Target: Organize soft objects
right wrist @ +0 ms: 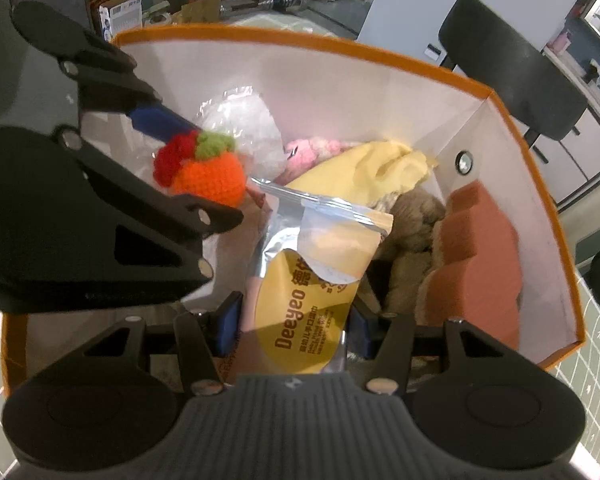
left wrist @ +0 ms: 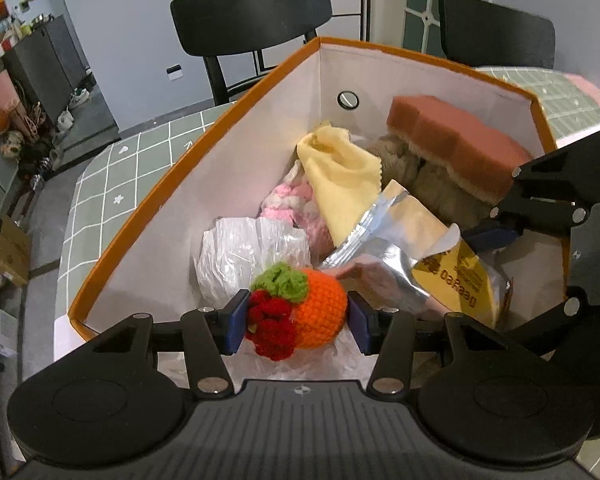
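Both tools point steeply down into the box (left wrist: 204, 152). The left tool (left wrist: 298, 320) clamps the crochet fruit (left wrist: 312, 312); the right tool (right wrist: 294, 328) grips the wipes pack (right wrist: 308, 320).

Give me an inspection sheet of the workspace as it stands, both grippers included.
Surface: green checked tablecloth under the box.
Job's things: orange-rimmed box holds a plastic bag, pink knit, yellow cloth, brown plush, sponge.
Clutter: nothing seen.
Grippers: left gripper closed on the crochet fruit; right gripper closed on the wipes pack; both over the box.
Cables: nothing seen.
Surroundings: black chairs, cabinet, items on the floor.
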The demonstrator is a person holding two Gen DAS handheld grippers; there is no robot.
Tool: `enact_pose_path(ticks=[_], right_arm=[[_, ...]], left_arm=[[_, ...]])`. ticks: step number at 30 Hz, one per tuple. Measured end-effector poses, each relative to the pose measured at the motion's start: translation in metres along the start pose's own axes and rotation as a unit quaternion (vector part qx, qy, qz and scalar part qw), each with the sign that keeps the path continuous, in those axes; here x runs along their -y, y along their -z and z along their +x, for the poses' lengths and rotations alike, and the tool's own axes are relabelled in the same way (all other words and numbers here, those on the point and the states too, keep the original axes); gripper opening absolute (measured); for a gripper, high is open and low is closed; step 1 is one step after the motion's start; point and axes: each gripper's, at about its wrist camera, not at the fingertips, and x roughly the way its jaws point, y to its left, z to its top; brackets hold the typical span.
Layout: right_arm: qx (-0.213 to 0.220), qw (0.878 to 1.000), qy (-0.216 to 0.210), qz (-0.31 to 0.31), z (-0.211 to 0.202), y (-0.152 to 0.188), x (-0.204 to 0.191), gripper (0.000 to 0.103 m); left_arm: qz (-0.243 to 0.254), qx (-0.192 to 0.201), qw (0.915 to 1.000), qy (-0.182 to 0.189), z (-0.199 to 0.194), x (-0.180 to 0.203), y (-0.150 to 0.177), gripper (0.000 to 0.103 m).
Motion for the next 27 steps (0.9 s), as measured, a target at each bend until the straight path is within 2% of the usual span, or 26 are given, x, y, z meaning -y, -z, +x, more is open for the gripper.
enact_pose_path(ticks=[4,5,6,9,12,18,23,27], right_arm=[[-0.014,1.0,-0.012,0.006,0.005,0.001,-0.001,0.063],[-0.018,1.0,-0.019,0.01,0.007,0.001,0.0,0.069],[-0.021,0.999,-0.025,0.016,0.008,0.001,0.001,0.078],[-0.003,0.999,-0.028,0.035,0.007,0.002,0.004,0.085],[0.021,0.999,-0.004,0.043,0.004,0.007,-0.002,0.088],[0.063,0.997,0.009,0.053,-0.016,0.021,-0.01,0.088],[0.095,0.993,0.027,0.067,-0.045,0.032,-0.013,0.087],[0.136,0.985,0.018,0.104,-0.079,0.037,-0.006,0.095]], left_arm=[[0.028,-0.008,0.9991,-0.032,0.004,0.012,0.003,0.059],[0.026,-0.009,0.9991,-0.034,0.005,0.013,0.003,0.06],[0.024,-0.009,0.9991,-0.034,0.005,0.013,0.003,0.064],[0.037,0.002,0.9984,-0.043,0.005,0.015,0.005,0.076],[0.03,0.007,0.9984,-0.048,0.002,0.013,0.006,0.078],[0.021,0.025,0.9973,-0.066,-0.024,0.017,0.007,0.079],[0.002,0.061,0.9955,-0.072,-0.06,0.014,-0.001,0.079],[-0.026,0.106,0.9915,-0.071,-0.097,0.015,-0.004,0.083]])
